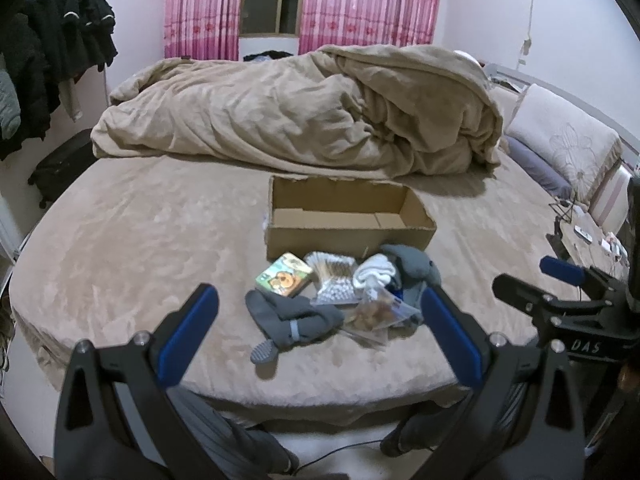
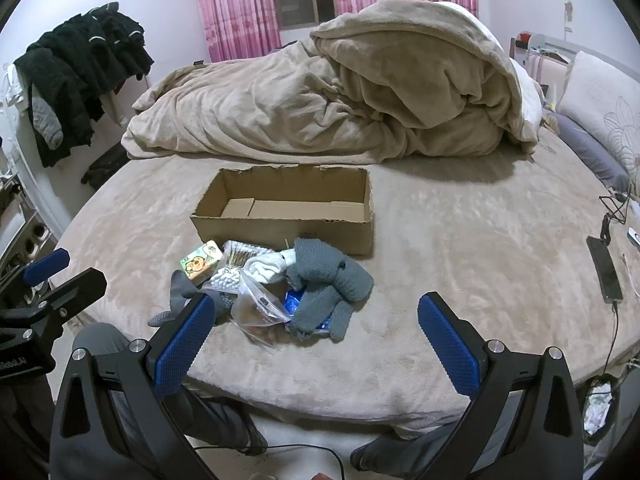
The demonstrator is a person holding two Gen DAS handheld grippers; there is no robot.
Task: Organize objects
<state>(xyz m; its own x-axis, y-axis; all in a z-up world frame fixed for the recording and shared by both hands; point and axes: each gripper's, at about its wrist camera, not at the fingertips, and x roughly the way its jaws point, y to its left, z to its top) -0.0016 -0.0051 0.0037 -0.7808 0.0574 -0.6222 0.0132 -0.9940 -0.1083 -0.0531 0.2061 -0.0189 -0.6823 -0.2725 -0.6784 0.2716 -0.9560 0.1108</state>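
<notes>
empty box (image 1: 348,220) behind sock pile (image 1: 296,320)

My left wrist view looks from the foot of the bed (image 1: 120,240) toward the curtains (image 1: 200,8), the cardboard box (image 1: 348,236) near, slightly right of centre. My right wrist view faces the same way from further right. Both share box, pile and duvet (image 2: 320,100).
</notes>
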